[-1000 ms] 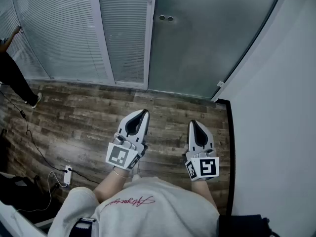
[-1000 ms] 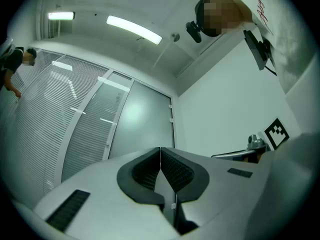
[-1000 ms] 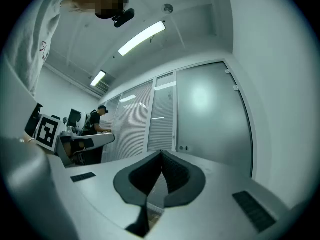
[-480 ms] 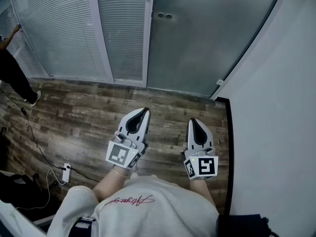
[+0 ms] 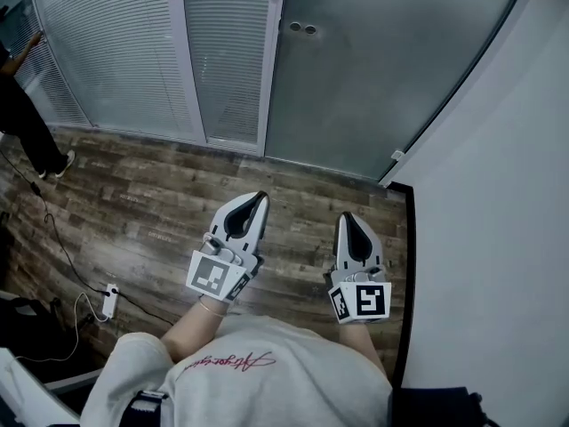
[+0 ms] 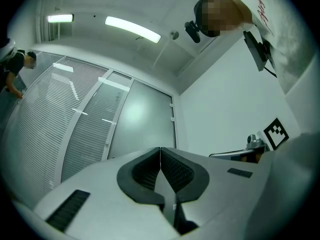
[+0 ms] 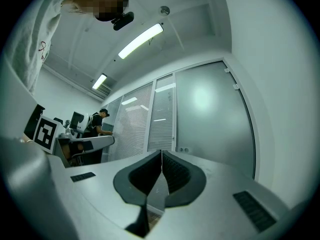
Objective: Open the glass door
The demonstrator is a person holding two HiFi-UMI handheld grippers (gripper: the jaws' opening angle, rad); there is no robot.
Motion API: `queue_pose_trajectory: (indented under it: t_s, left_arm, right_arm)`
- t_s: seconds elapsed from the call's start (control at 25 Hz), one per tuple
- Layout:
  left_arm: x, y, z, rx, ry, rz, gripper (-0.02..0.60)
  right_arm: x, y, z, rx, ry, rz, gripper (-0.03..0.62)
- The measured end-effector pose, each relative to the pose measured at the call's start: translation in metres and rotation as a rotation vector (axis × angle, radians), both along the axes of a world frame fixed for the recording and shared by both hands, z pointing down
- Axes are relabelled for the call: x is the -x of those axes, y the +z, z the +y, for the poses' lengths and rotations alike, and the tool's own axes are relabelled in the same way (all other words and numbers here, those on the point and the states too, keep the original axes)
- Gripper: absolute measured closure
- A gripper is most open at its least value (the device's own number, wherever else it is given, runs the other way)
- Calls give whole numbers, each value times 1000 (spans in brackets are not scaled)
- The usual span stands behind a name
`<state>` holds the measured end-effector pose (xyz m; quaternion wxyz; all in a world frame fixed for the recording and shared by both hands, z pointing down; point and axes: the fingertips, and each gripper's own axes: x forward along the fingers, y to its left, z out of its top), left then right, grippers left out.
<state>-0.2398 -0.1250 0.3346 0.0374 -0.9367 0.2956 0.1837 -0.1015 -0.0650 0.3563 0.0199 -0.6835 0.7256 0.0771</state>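
The frosted glass door [image 5: 382,69] stands closed ahead, also in the left gripper view as the glass door [image 6: 142,119] and in the right gripper view as the glass door [image 7: 212,119]. Two small round fittings [image 5: 301,28] sit near its left edge, also seen as round fittings [image 7: 184,149]. My left gripper [image 5: 261,197] is shut and empty, held over the wood floor short of the door. My right gripper [image 5: 343,216] beside it is also shut with nothing between its jaws. Their tips meet in the gripper views, left gripper [image 6: 160,149] and right gripper [image 7: 161,152].
Panels with white blinds [image 5: 124,52] stand left of the door. A white wall [image 5: 498,238] runs along the right. A person [image 5: 22,118] stands at the far left by the blinds. A power strip [image 5: 108,299] and cables lie on the floor at lower left.
Both grippers have edged slightly forward toward the door, still shut. The view has shifted a little, and the power strip sits lower left than before.
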Motion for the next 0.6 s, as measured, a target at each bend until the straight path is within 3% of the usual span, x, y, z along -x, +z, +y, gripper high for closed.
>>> queue_pose_trajectory:
  t_s: [0.12, 0.32, 0.6]
  left_arm:
    - [-8, 5, -3, -4, -1, -36, 569]
    - [-19, 2, -18, -25, -1, -34, 569]
    - [-42, 7, -84, -26, 19, -29, 569]
  right_arm:
    - [-8, 0, -5, -3, -8, -4, 577]
    - [-18, 4, -23, 8, -11, -4, 577]
    - [-35, 4, -80, -6, 9, 17, 577]
